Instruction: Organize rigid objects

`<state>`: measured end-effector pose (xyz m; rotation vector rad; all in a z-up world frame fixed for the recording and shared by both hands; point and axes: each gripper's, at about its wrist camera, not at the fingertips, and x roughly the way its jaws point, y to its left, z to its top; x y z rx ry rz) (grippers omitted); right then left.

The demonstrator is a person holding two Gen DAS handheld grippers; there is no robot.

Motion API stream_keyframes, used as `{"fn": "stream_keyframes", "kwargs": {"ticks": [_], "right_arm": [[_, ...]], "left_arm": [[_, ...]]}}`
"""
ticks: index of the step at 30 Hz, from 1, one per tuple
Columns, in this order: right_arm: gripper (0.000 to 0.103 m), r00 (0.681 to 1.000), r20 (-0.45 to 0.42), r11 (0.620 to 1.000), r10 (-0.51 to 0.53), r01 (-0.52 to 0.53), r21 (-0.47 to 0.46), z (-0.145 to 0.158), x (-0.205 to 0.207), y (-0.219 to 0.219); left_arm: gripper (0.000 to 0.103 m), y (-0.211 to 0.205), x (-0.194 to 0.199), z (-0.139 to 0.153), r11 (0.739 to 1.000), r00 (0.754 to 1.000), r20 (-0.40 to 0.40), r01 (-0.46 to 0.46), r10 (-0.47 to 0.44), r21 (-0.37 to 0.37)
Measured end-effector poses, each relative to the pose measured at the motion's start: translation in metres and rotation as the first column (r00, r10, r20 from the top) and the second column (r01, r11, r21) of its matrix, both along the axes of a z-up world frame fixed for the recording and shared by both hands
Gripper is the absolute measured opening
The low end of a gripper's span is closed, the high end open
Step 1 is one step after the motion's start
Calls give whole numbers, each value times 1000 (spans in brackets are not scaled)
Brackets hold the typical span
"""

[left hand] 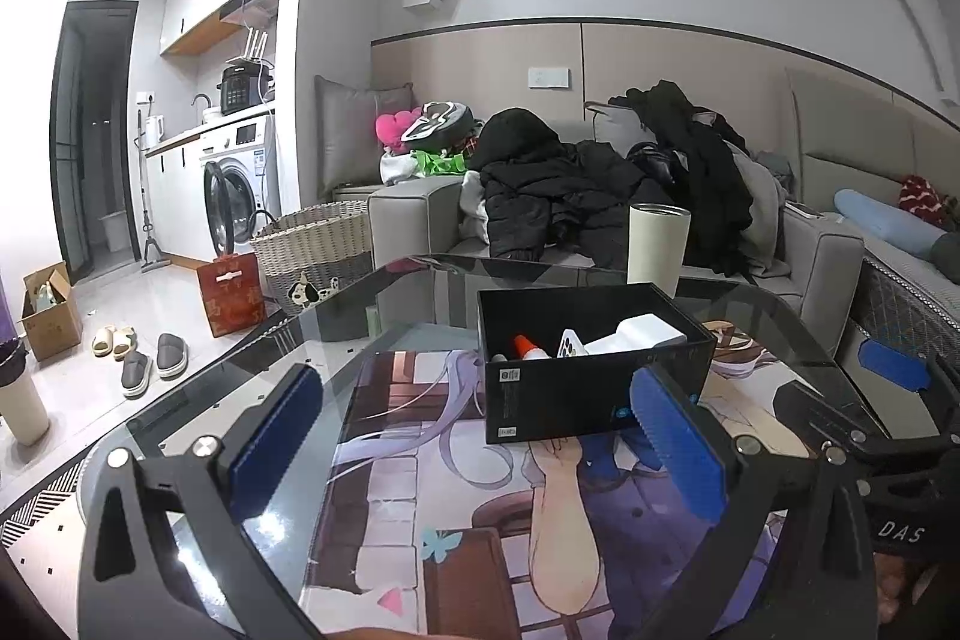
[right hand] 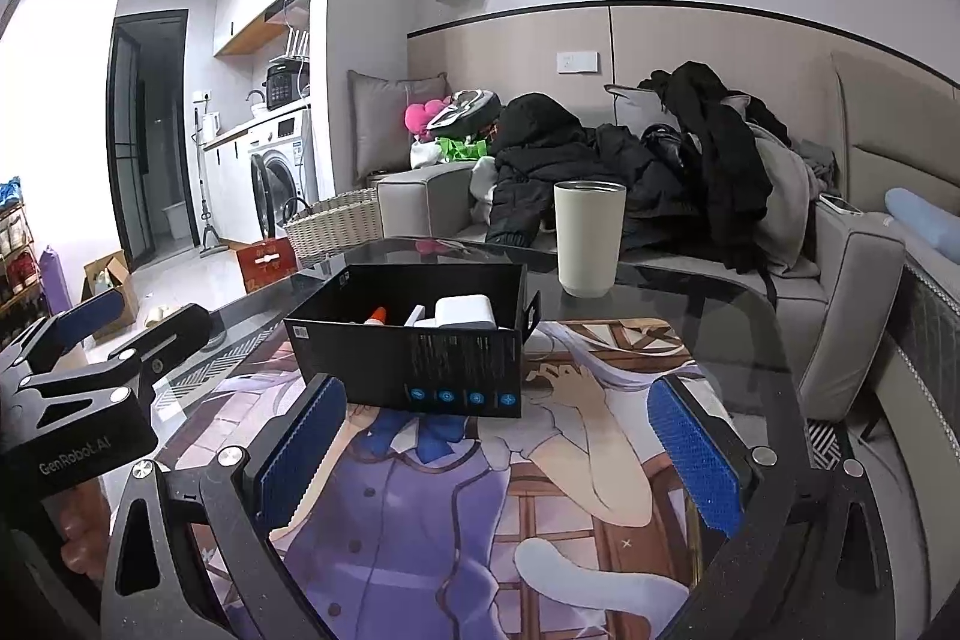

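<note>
Left wrist view shows us the black box [left hand: 585, 370] sitting on the picture mat [left hand: 480, 490] on the glass table [left hand: 198, 400]. Inside it we see a white block [left hand: 645, 334], a white phone case [left hand: 570, 343] and a little bottle with an orange tip [left hand: 528, 347]. Most hard things look put away already. Far behind the box stands a cream cup [right hand: 588, 238], near the far edge of the table. We think it may be the next thing to tidy.

Our left tongs [left hand: 474, 451] are wide apart and hold nothing. Our right tongs [right hand: 495, 451] are wide apart and empty too. Both sit near us, in front of the box.

To do this well, we should reach past the box slowly, not bump it, and grab the cup low around its middle so it stays upright.
</note>
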<state>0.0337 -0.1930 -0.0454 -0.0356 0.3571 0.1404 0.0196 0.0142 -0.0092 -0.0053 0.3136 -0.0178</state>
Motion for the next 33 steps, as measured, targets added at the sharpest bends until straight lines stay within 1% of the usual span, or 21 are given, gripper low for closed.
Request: {"fn": "stream_keyframes", "kwargs": {"ticks": [15, 18, 24, 33], "right_arm": [[102, 1000, -2, 1000, 5, -5, 0, 1, 1, 2], [102, 1000, -3, 1000, 4, -4, 1, 1, 1, 2], [102, 1000, -15, 1000, 14, -14, 0, -3, 2, 5], [102, 1000, -19, 1000, 16, -16, 0, -5, 2, 5]], "left_arm": [[103, 1, 1, -2, 1000, 1000, -12, 9, -9, 1], [103, 0, 2, -4, 1000, 1000, -25, 16, -16, 12], [103, 1, 4, -5, 1000, 999, -42, 22, -22, 10], [103, 1, 3, -3, 1000, 999, -41, 28, -28, 13]]}}
